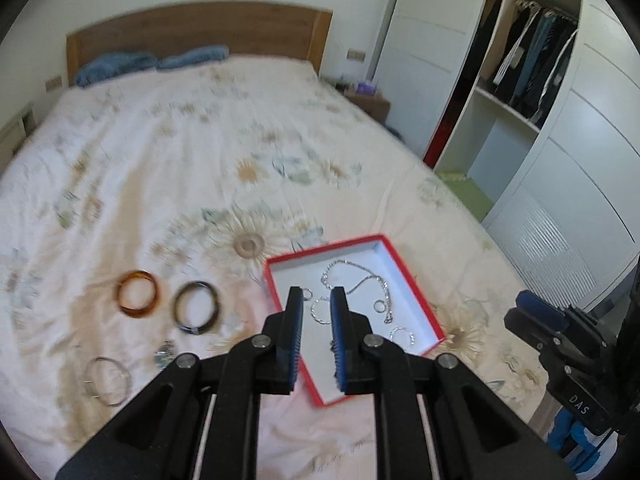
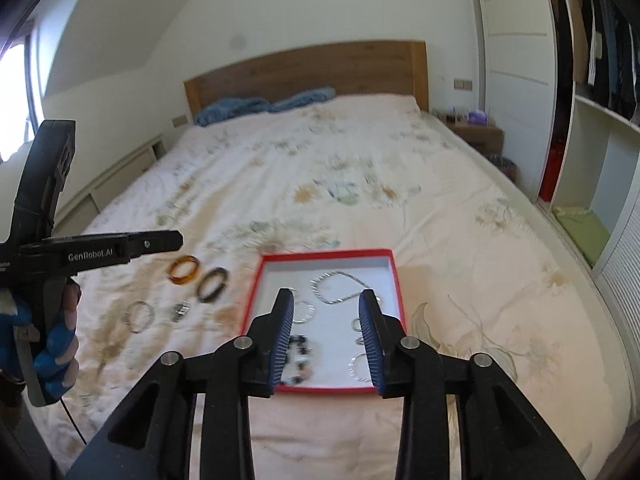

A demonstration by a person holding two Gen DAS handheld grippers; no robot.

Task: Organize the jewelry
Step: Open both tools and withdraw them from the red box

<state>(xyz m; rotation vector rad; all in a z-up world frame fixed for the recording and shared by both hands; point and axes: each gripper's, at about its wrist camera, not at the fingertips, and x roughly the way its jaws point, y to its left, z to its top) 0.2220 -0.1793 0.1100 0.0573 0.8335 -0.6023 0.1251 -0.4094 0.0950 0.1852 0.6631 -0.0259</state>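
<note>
Left wrist view: blurred. The left gripper [image 1: 316, 304] hides part of the shallow red cardboard box w/ white lining [image 1: 420, 300]; jaws slightly apart, nothing between them. Silver chain necklace [image 1: 352, 280] and small silver rings lie inside the box. On the floral bedsheet [image 1: 160, 160], left of the box: amber resin bangle [image 1: 137, 294], dark tortoiseshell bangle [image 1: 197, 307], thin silver bangle [image 1: 107, 381].

Right wrist view: right gripper [image 2: 329, 320] hangs over the same box, jaws apart, empty (black-and-white beaded piece [image 2: 301, 356] partly behind left finger). A blue-gloved hand [image 2: 56, 352] at frame edge, cut off.
</note>
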